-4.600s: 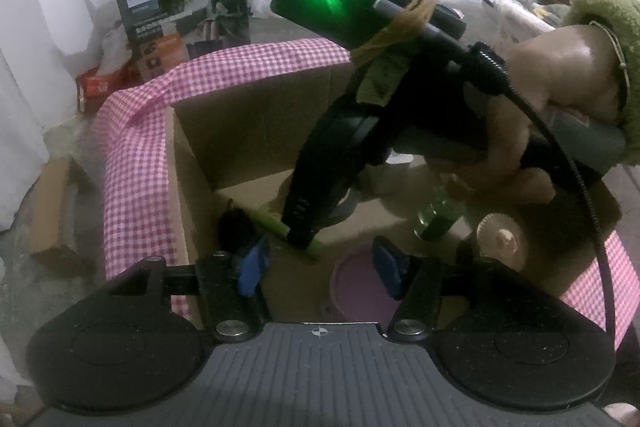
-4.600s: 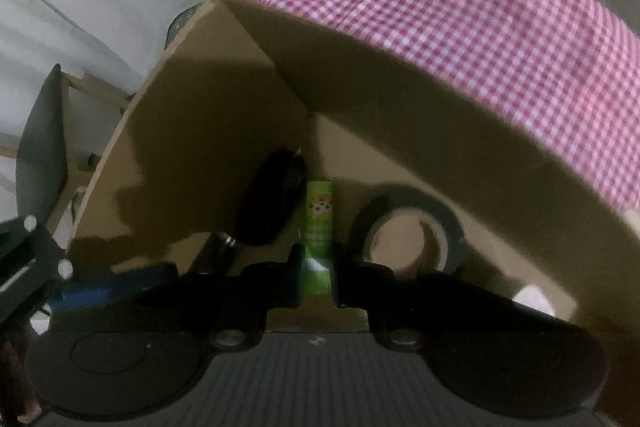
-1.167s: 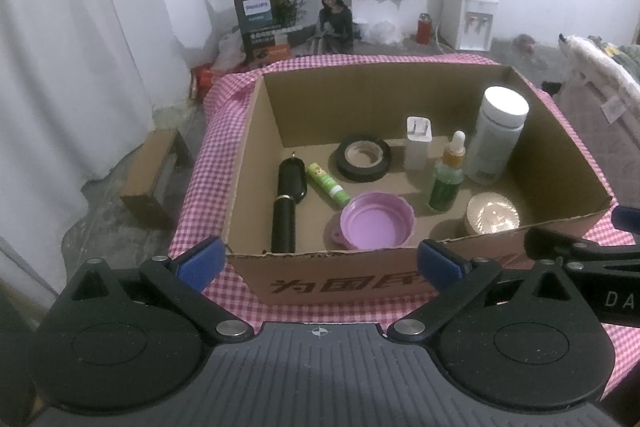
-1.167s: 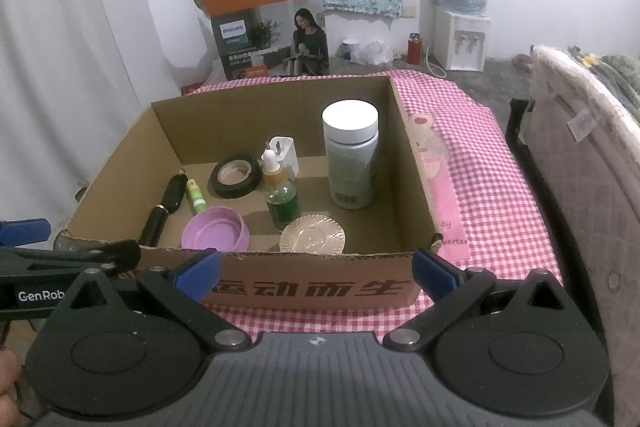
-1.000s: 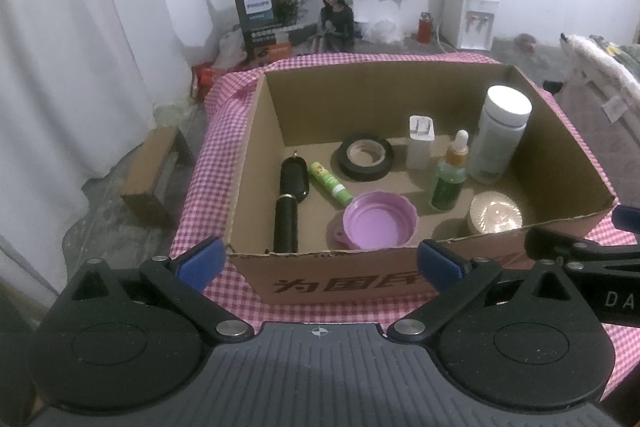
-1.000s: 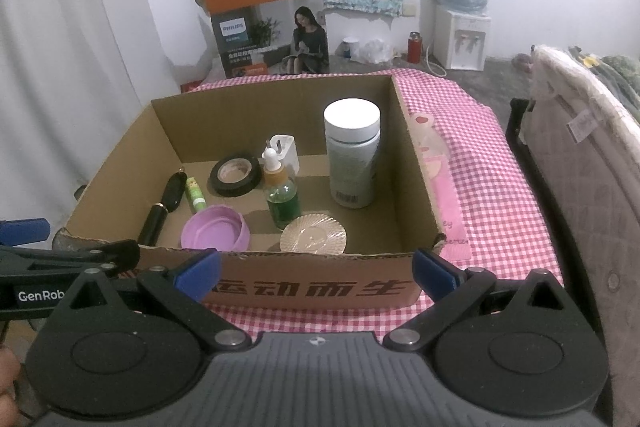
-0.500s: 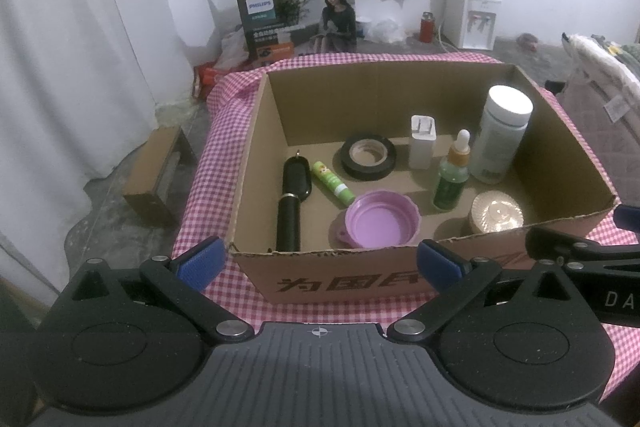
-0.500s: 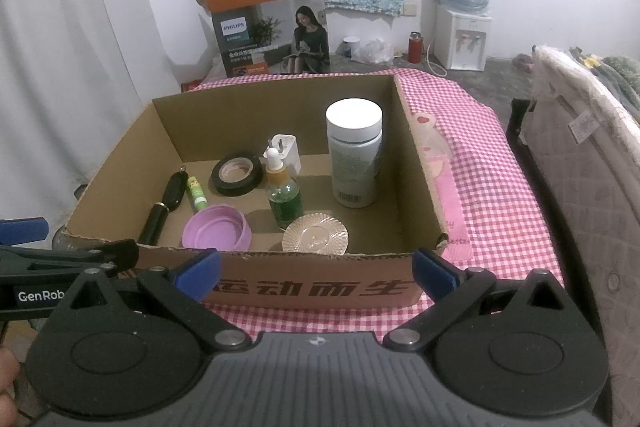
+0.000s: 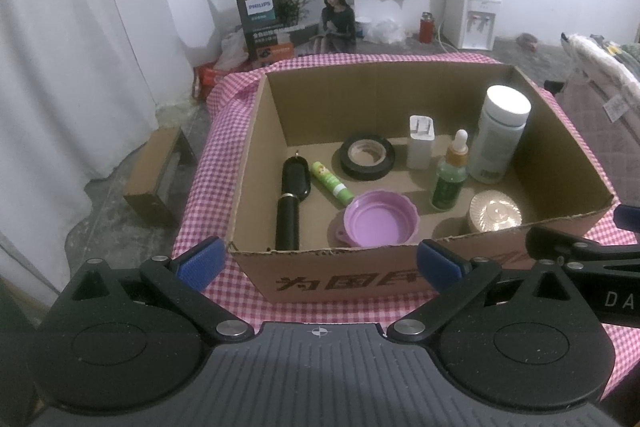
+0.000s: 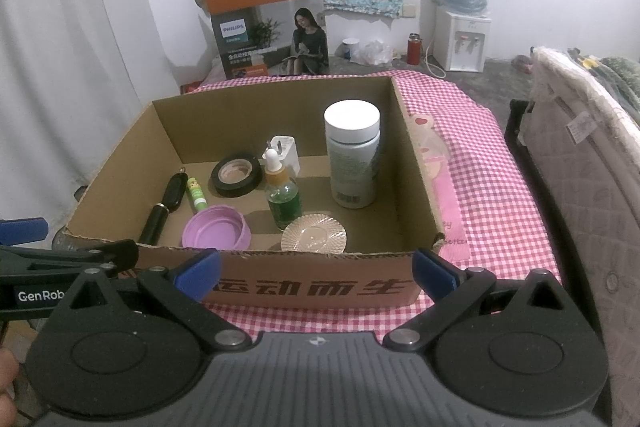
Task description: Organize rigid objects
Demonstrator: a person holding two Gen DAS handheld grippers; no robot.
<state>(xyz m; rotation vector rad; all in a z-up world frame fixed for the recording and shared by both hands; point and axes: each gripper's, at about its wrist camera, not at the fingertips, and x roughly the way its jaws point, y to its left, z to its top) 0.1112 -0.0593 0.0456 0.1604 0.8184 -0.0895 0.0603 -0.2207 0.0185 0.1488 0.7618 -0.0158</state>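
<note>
Cardboard box (image 9: 256, 143) now holds everything, the green glue stick (image 9: 331, 183) lying beside the black tape roll (image 9: 368, 157). Both the left gripper (image 9: 318, 261) and right gripper (image 10: 316, 269) have pulled back outside it, released and empty, so sorting looks finished.

Box print (image 9: 348, 281) half hidden (fingers)

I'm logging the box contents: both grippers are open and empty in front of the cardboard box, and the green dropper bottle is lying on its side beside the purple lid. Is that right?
One thing is wrong: the green dropper bottle stands upright, as the right wrist view shows. It is beside the purple lid, and the left gripper and right gripper are open and empty before the cardboard box.
</note>
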